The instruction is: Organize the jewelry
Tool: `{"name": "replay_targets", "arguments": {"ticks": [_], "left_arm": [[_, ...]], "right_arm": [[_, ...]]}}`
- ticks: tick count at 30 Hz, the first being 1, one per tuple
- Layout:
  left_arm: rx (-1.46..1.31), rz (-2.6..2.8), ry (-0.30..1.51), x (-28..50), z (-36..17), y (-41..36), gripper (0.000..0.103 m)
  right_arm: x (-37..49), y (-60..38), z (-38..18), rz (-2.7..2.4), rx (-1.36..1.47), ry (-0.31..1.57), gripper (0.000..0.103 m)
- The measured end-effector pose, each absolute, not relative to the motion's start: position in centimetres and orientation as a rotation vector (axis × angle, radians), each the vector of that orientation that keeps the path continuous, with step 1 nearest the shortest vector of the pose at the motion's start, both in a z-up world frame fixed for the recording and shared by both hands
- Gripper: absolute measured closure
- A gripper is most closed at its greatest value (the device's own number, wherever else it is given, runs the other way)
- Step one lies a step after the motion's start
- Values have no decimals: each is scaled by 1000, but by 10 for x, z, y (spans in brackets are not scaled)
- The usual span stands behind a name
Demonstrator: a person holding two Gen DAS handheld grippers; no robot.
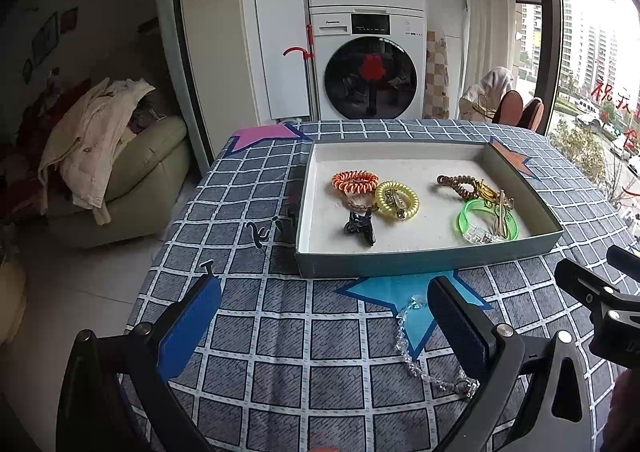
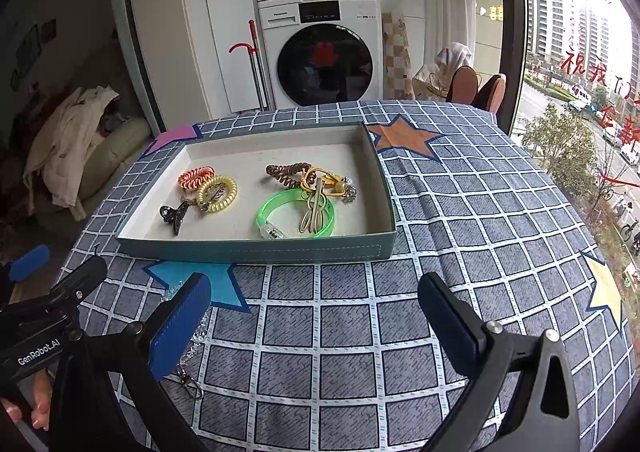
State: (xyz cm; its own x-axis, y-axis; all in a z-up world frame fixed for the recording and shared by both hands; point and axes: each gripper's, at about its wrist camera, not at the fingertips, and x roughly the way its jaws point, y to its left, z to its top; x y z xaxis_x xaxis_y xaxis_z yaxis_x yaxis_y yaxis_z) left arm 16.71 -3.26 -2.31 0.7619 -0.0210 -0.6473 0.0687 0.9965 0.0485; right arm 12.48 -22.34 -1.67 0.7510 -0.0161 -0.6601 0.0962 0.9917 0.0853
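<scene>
1. we hold the left gripper (image 1: 320, 316) low over the table (image 1: 280, 372), jaws spread wide, nothing between the blue pads (image 1: 188, 326).
2. we hold the right gripper (image 2: 314, 316) the same way: jaws wide apart and empty, above bare checked cloth.
3. in the right wrist view the left gripper's black body shows at the left edge, with fingertips of a hand (image 2: 40, 414) below it.
4. a clear bead chain (image 1: 404, 336) with a metal clasp lies on the cloth outside the box, partly across a blue star patch (image 1: 384, 288). its far end runs behind the left gripper's right finger; whether they touch, we cannot tell.
5. the shallow open box (image 1: 400, 262) sits on the table just beyond the star patch.
6. box contents, left part: an orange coil tie (image 1: 355, 180), a yellow coil tie (image 1: 396, 199) with a metal clip lying in it, a dark claw clip (image 1: 360, 227).
7. box contents, right part: a brown coil tie (image 1: 456, 184), a green translucent bangle (image 1: 486, 223), and gold-coloured pieces lying across the bangle; their exact kind is unclear.
8. a stacked washer (image 1: 368, 75) stands behind the table.
</scene>
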Motion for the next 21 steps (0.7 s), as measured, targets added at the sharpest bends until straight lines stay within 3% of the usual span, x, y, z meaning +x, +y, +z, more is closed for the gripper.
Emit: {"name": "replay_targets", "arguments": {"ticks": [21], "left_arm": [[75,-48,681,136,-14,-38,0]], "right_arm": [[87,-215,0,-78,73,648,0]]}}
